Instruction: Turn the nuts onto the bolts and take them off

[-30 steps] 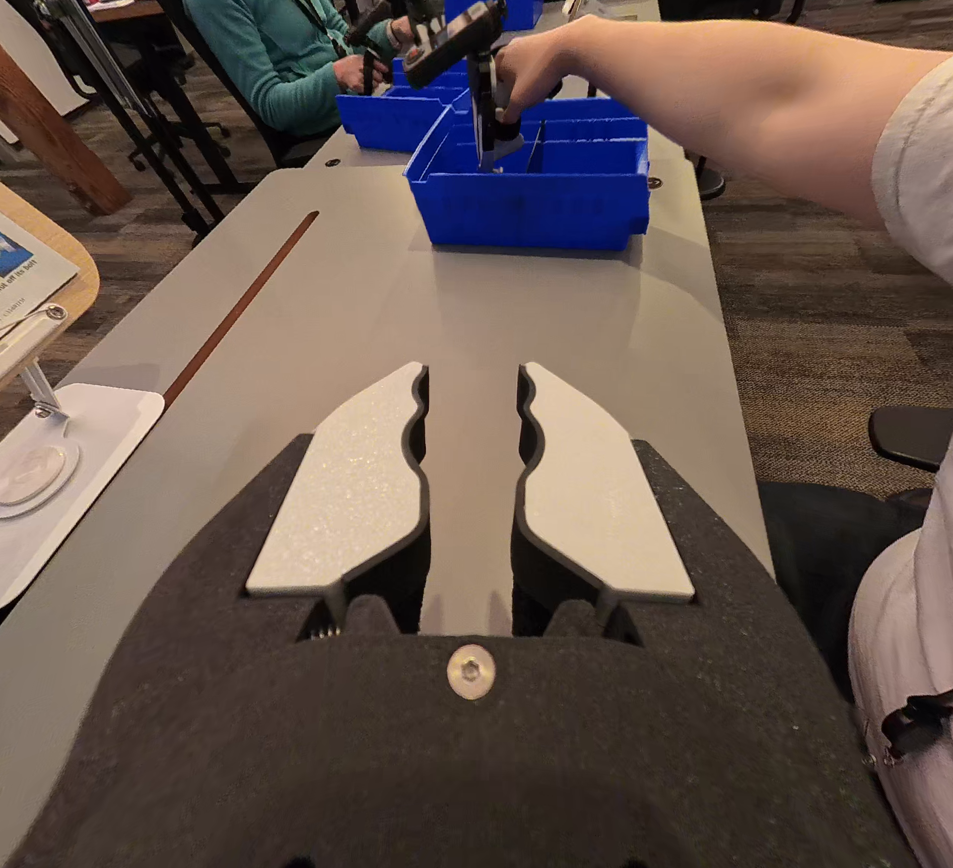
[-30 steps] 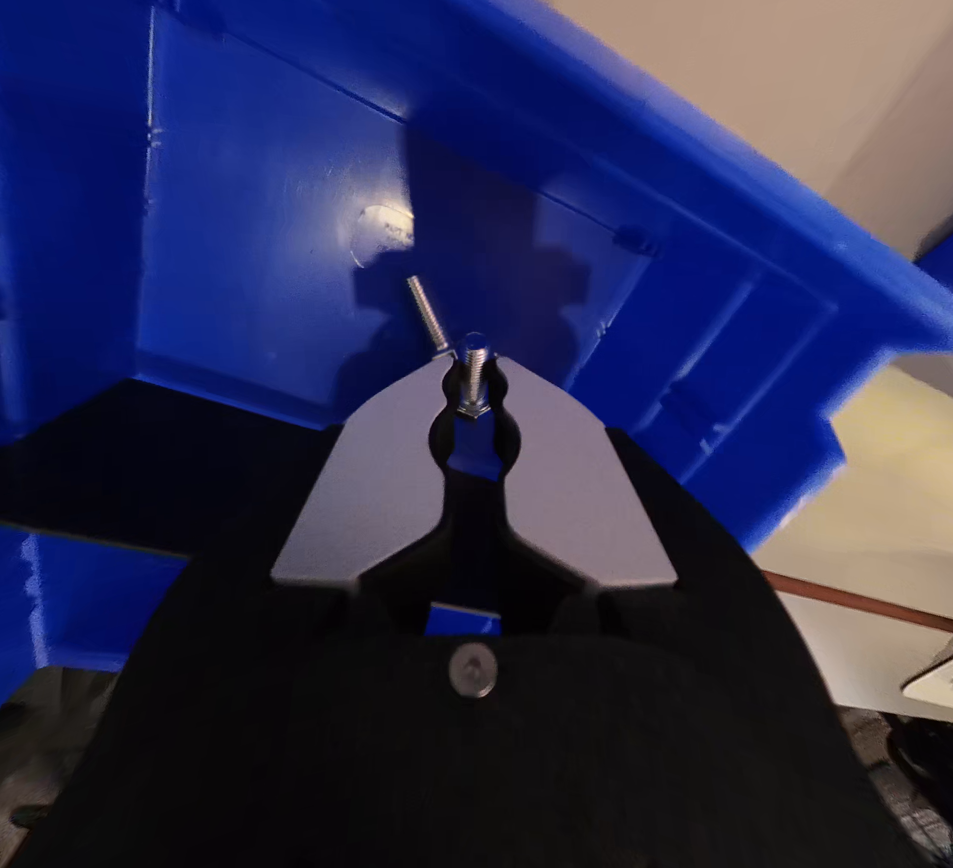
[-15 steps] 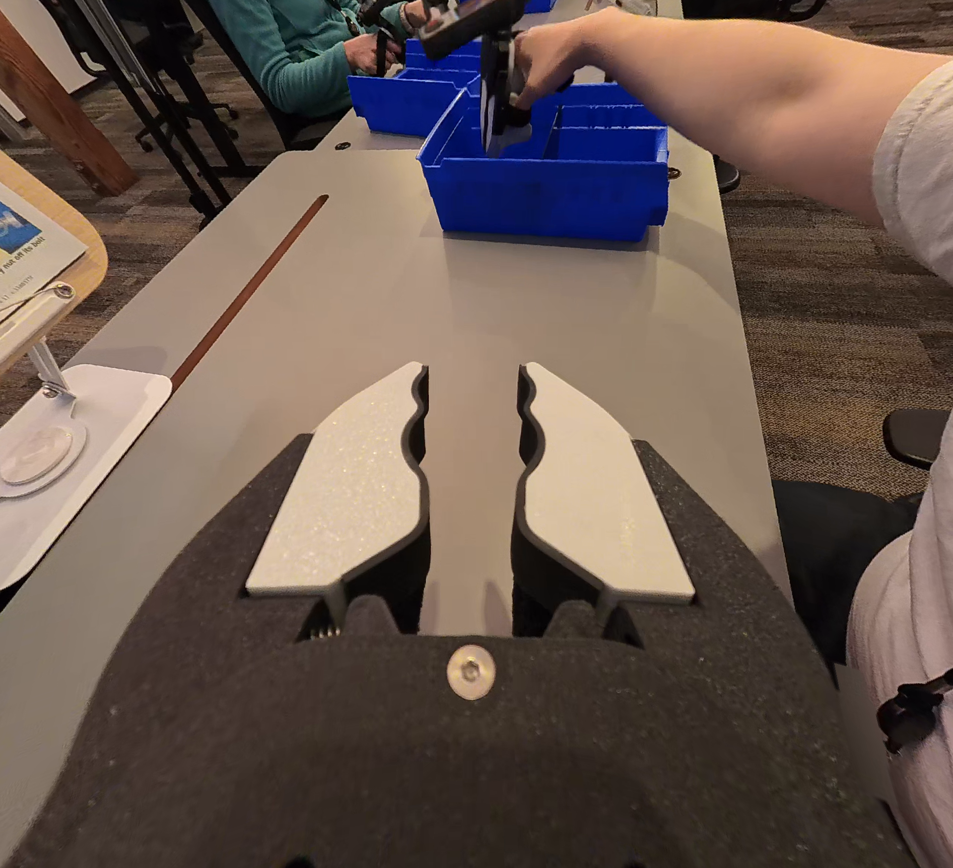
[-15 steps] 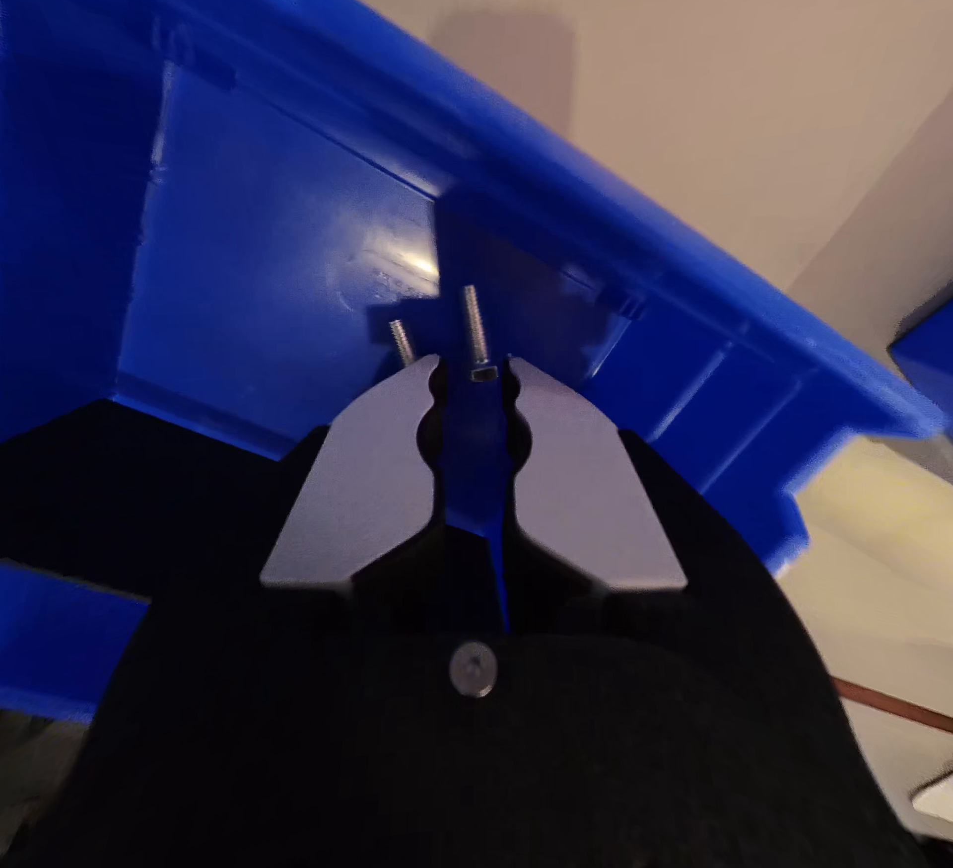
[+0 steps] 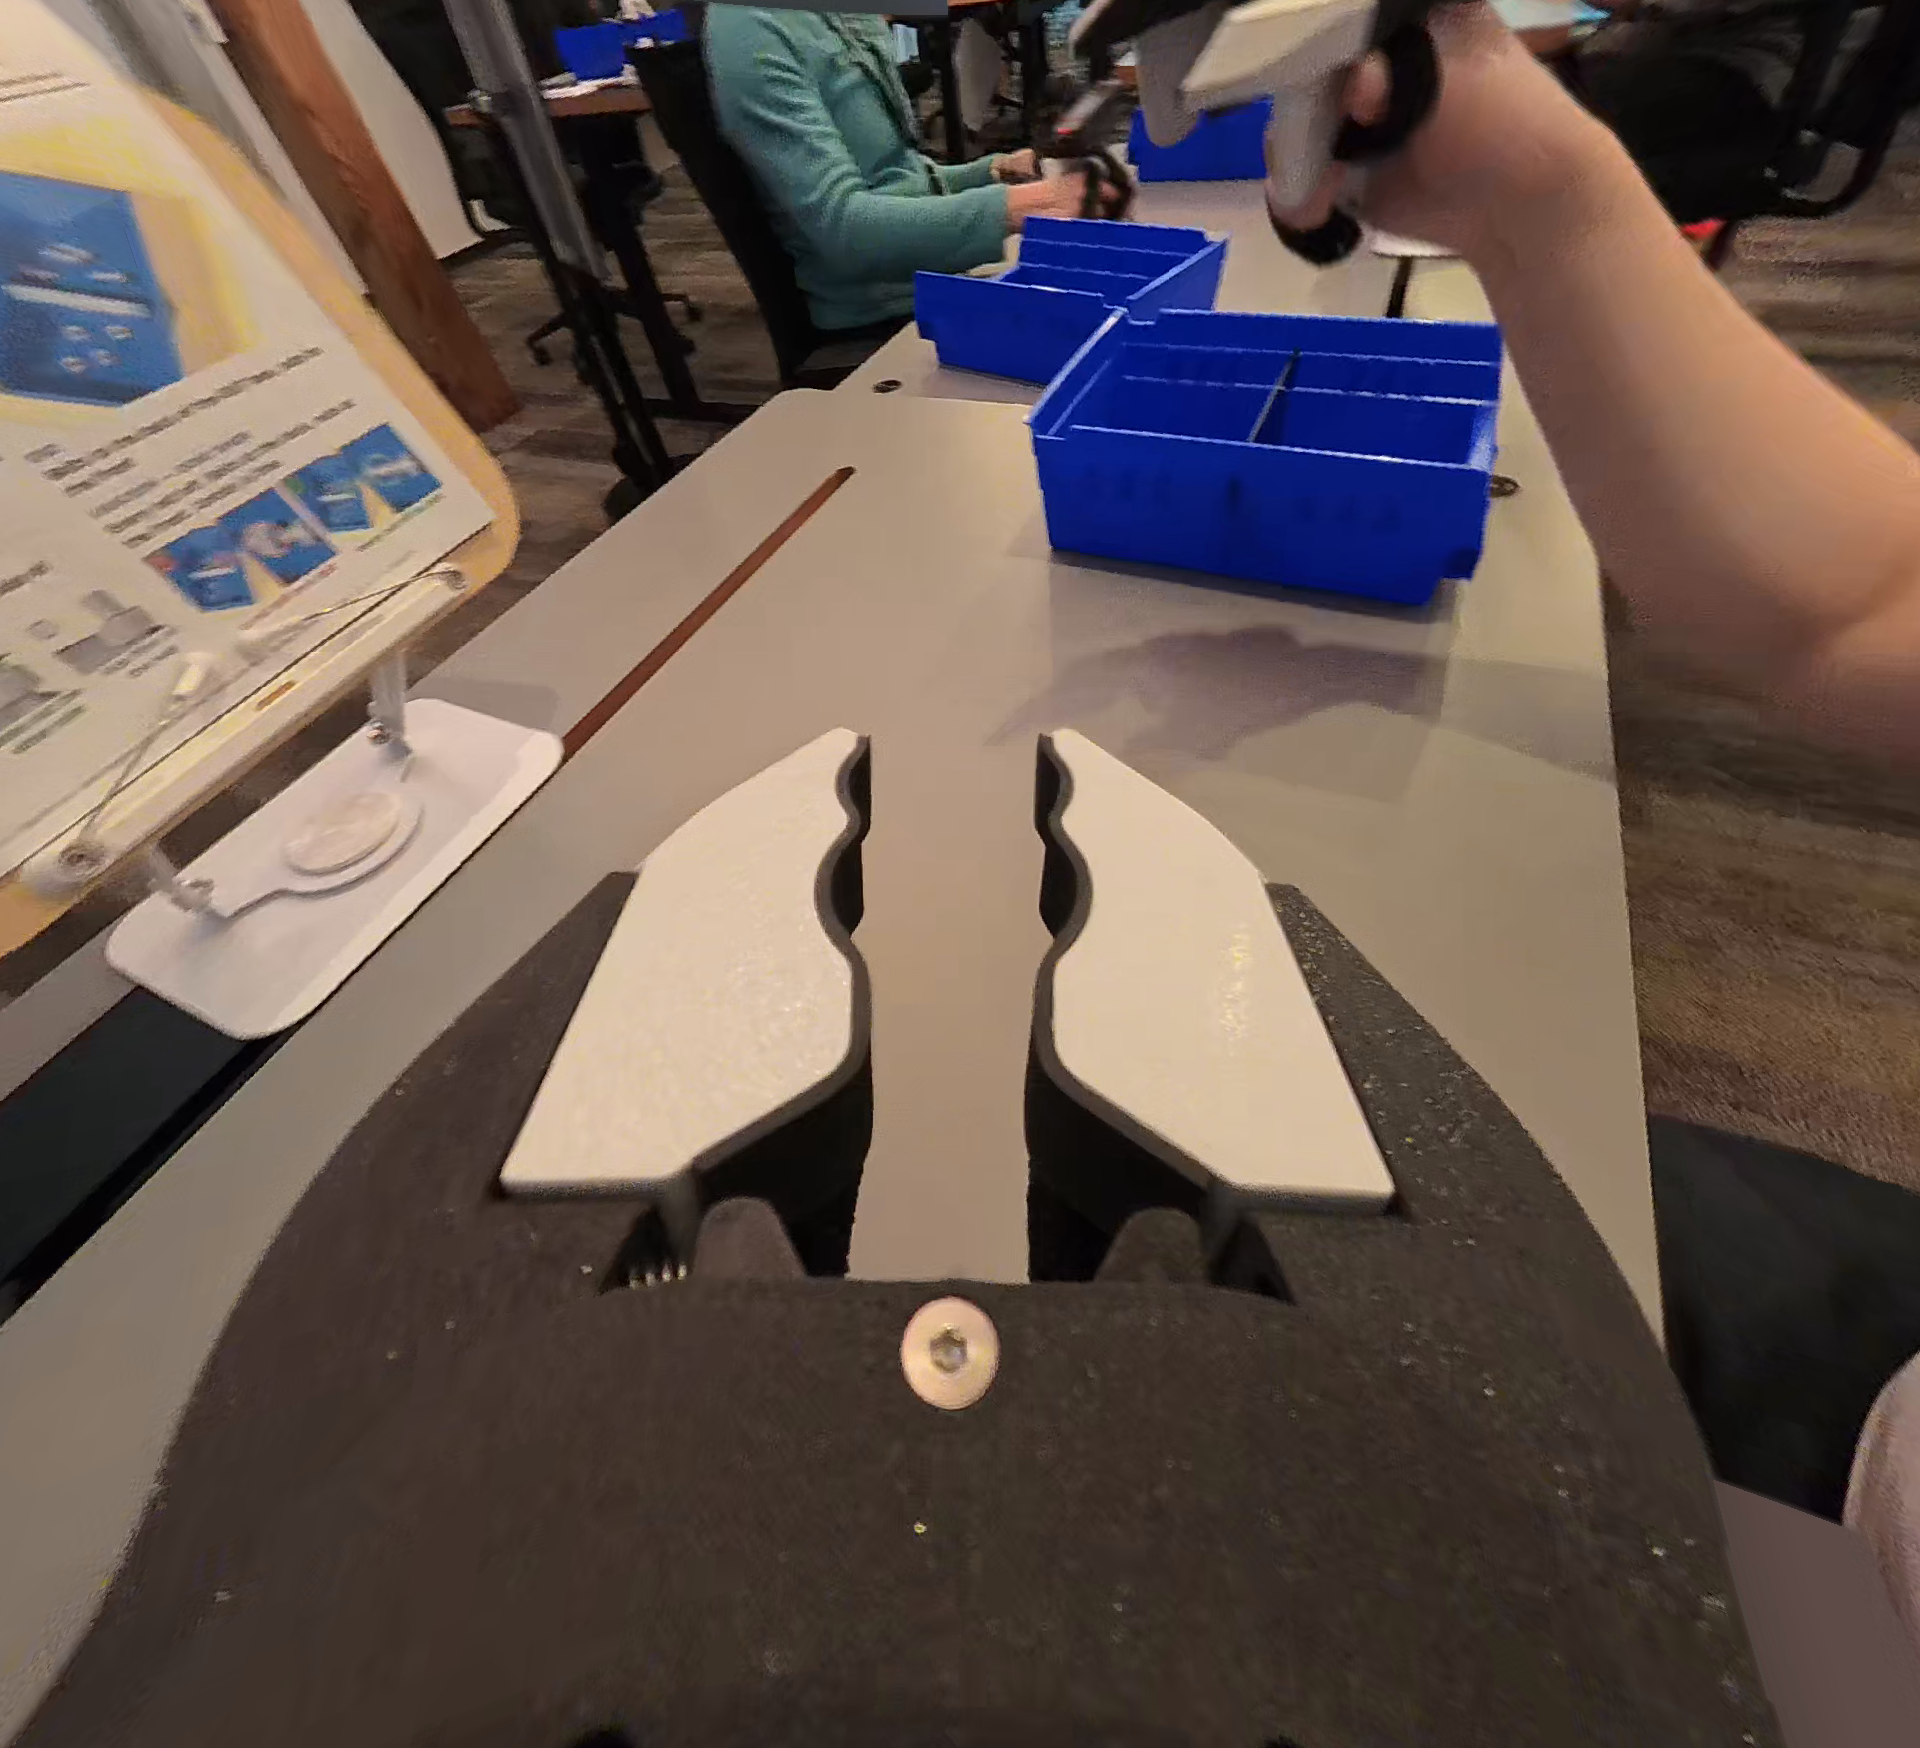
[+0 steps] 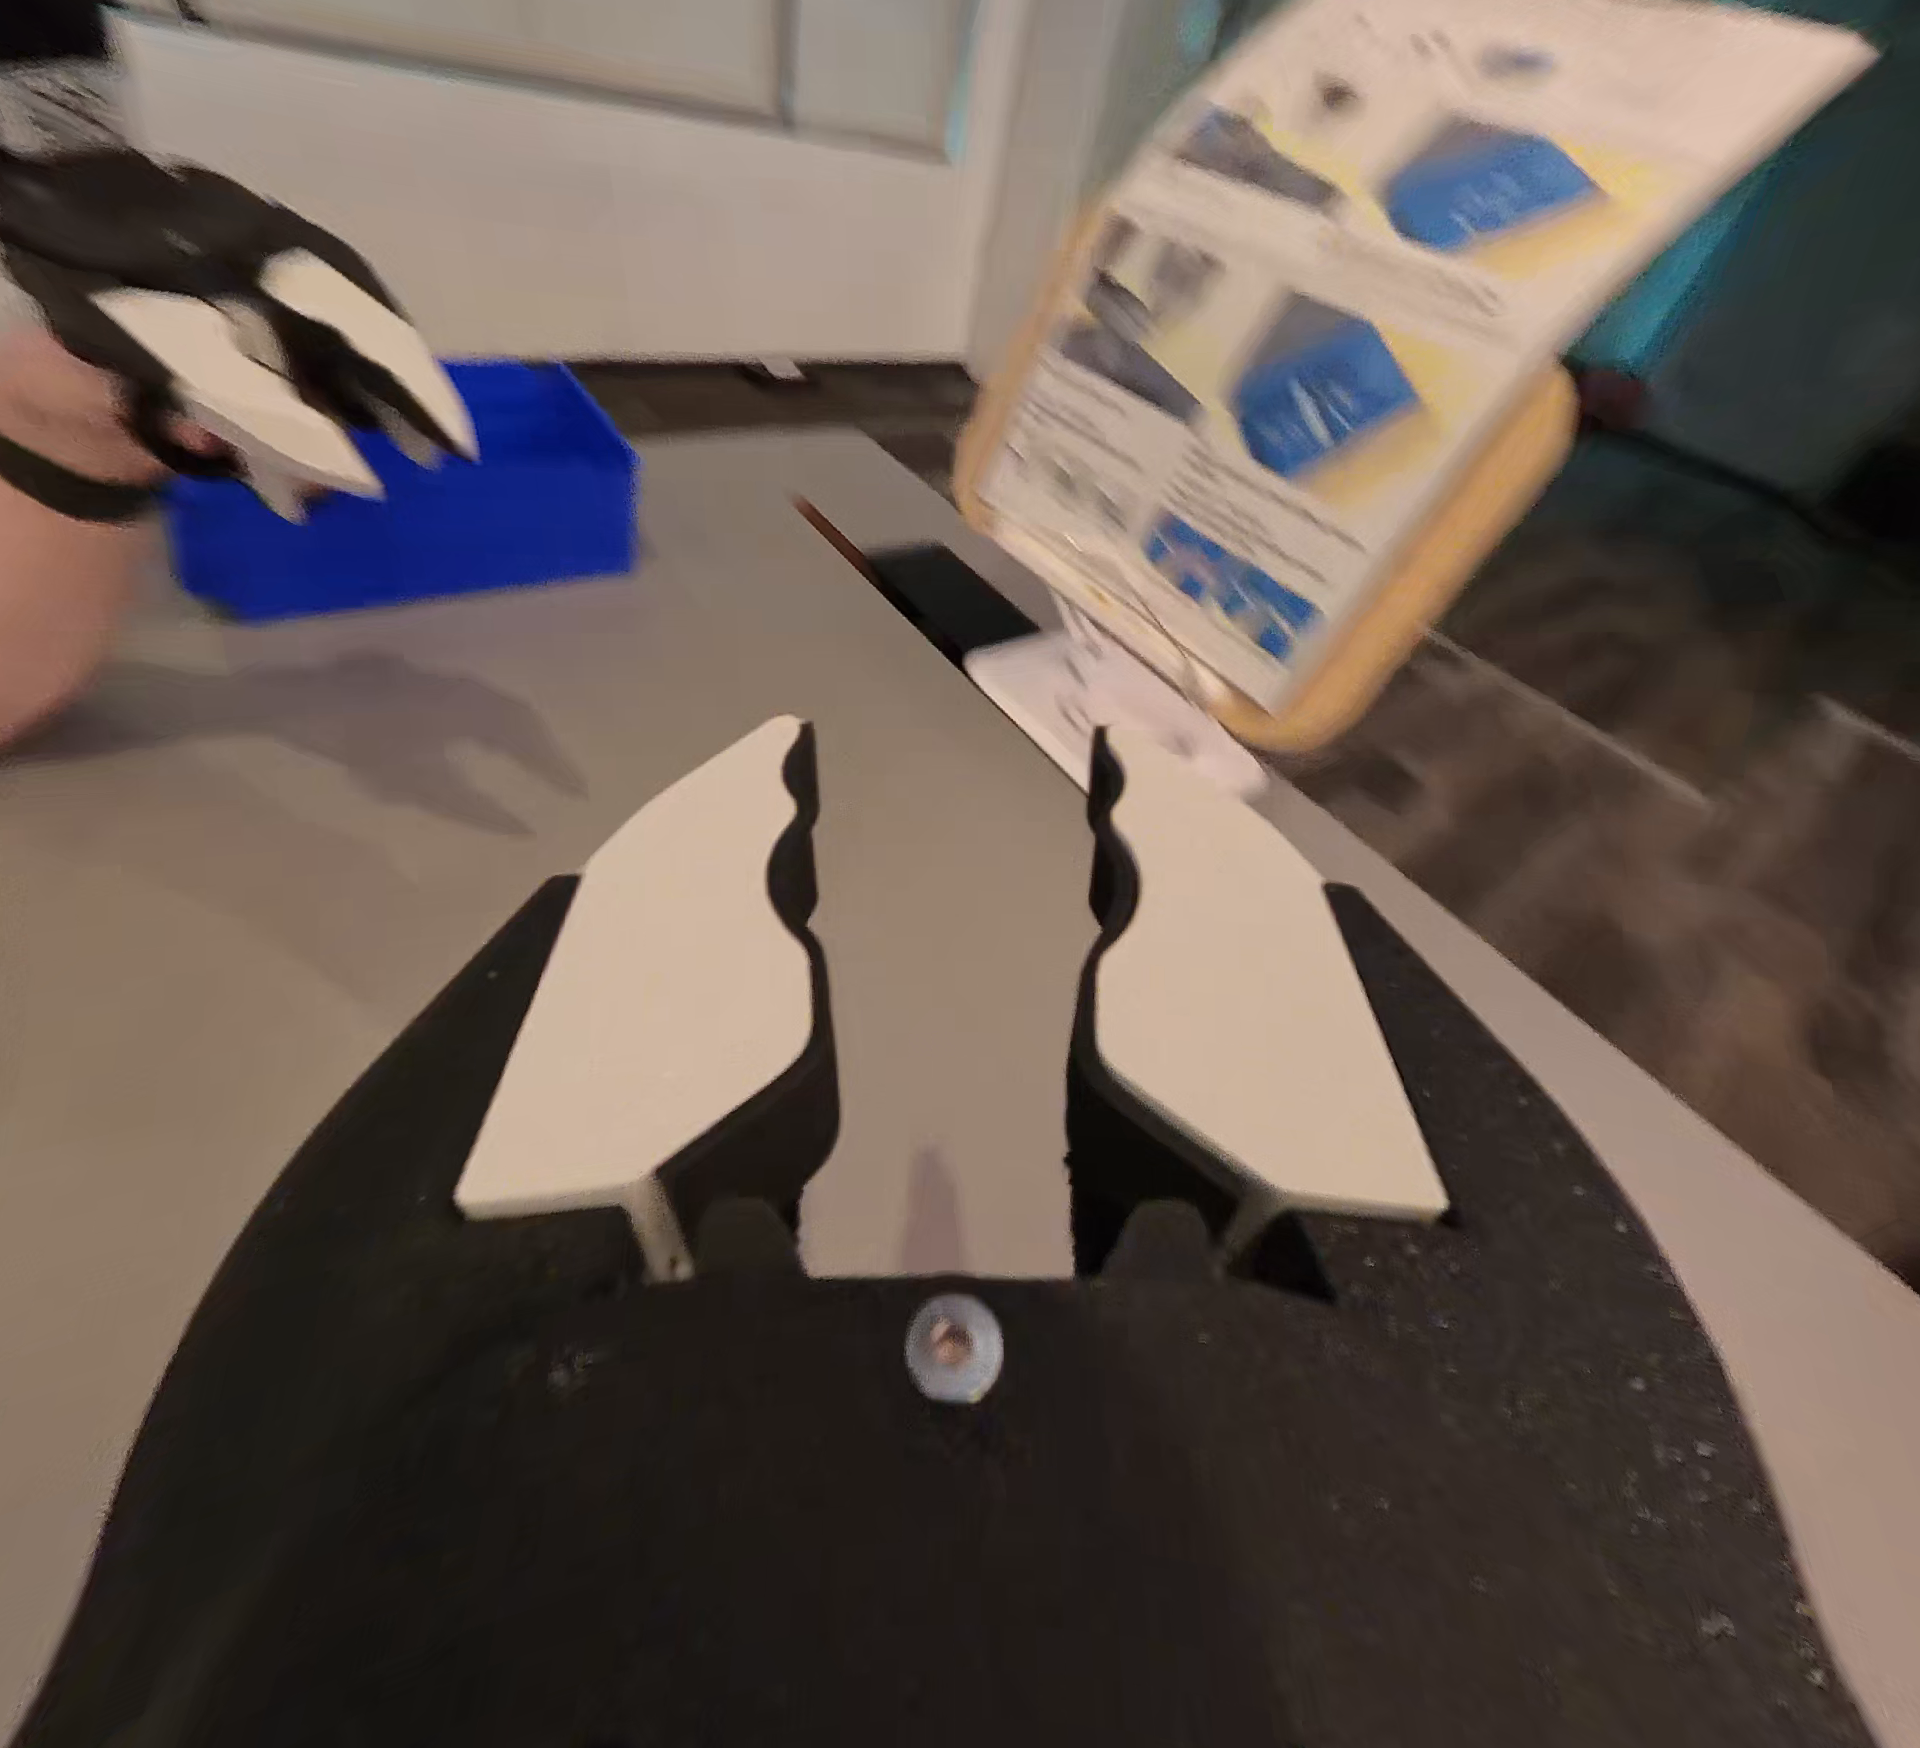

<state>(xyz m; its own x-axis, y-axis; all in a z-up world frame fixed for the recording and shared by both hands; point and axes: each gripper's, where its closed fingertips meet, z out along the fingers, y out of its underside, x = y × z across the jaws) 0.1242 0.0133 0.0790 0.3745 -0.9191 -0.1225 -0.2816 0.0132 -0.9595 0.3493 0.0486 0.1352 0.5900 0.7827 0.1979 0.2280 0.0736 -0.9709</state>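
- Grippers, two. The left gripper (image 5: 951, 763) is held low over the near end of the surface (image 5: 935, 618), its two fingers apart with bare surface showing between them. The right gripper (image 6: 951, 758) also has its fingers spread and nothing between them; in the left wrist view it is raised in a hand (image 5: 1455, 140), well above the far bins.
- Fingers (image 5: 717, 981), four in all: flat pale-grey plates with a fine speckled finish, wavy black inner edges, set in coarse black foam-like bodies. One silver hex screw (image 5: 949, 1353) per body.
- Blue plastic bins, at least two near the far end of the surface. The nearer bin (image 5: 1262, 493) is rectangular, with dividers making several compartments; a second bin (image 5: 1049, 296) stands just behind it to the left.
- Nuts and bolts: none can be made out in either view; the bin's contents are hidden by its walls.
- Instruction sheet (image 5: 156, 451), one, printed with pictures and text, on a tilted wooden board with rounded corners, on a white stand base (image 5: 312, 877) at the surface's left edge.
- Surface: smooth grey, with one narrow brown slot (image 5: 717, 602).
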